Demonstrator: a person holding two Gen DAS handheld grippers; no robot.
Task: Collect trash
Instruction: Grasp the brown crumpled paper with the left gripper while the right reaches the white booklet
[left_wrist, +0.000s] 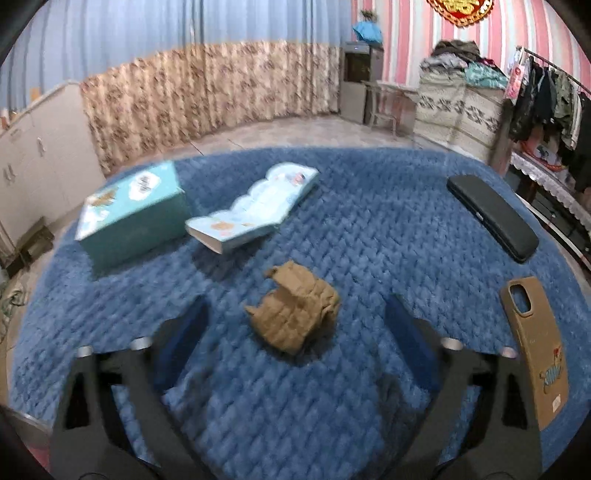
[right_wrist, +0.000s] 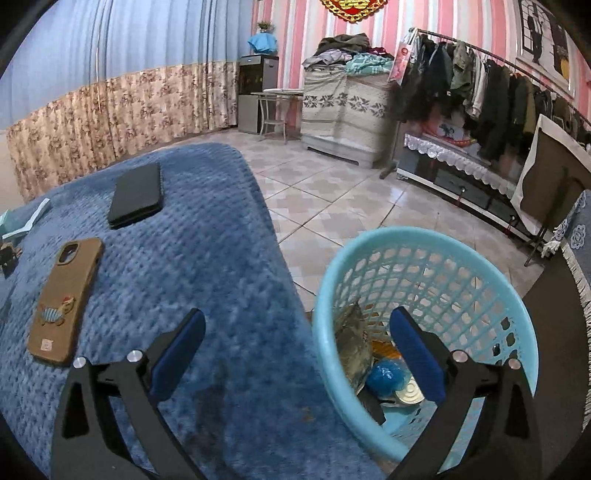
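Crumpled brown paper lay centre-frame on the blue blanket, between the wide, empty left gripper; pads could snag plush fabric. Right gripper, wide, straddled the basket rim.

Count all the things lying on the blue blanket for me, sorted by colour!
Teal or light blue: 2, the box and the open booklet
Brown: 2, the crumpled paper and the phone case
Black: 1, the flat case
Total: 5
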